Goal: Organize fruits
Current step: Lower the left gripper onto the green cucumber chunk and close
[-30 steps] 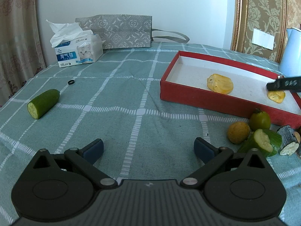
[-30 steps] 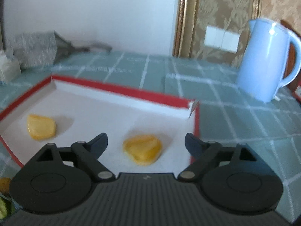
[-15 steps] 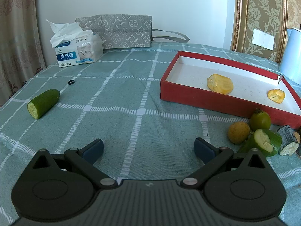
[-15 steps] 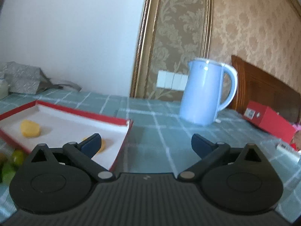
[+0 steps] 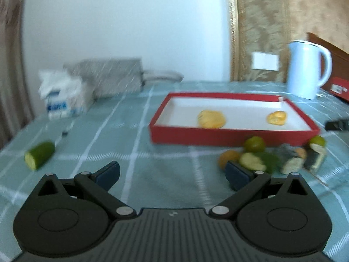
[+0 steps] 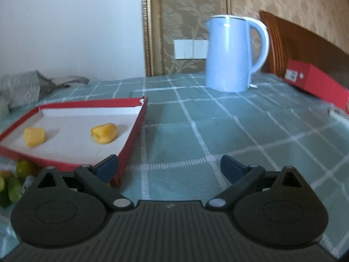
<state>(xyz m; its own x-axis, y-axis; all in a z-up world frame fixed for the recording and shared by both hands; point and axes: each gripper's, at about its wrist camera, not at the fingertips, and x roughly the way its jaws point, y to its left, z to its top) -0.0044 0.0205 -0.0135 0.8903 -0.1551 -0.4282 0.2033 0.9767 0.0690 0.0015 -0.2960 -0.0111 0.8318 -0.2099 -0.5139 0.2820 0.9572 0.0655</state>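
A red tray point(image 5: 229, 139) with a white floor holds two yellow fruit pieces point(image 5: 211, 119) point(image 5: 276, 118); it also shows in the right wrist view point(image 6: 133, 131). In front of it lies a cluster of fruits: green limes point(image 5: 254, 144), an orange-brown fruit point(image 5: 229, 157) and cut cucumber pieces point(image 5: 253, 162). Another cucumber half point(image 5: 39, 158) lies far left. My left gripper point(image 5: 172, 174) is open and empty above the cloth, its right finger near the cluster. My right gripper point(image 6: 169, 167) is open and empty at the tray's right front corner.
A light blue kettle point(image 6: 231, 52) stands behind the tray on the right. A red box point(image 6: 316, 83) lies at the far right. A tissue box point(image 5: 63, 98) and a grey bag point(image 5: 113, 76) sit at the back left. A small black ring point(image 5: 64, 132) lies on the cloth.
My left gripper has swung right and forward, so the fruit cluster is now by its right finger. My right gripper has drawn back from over the tray to its right front corner.
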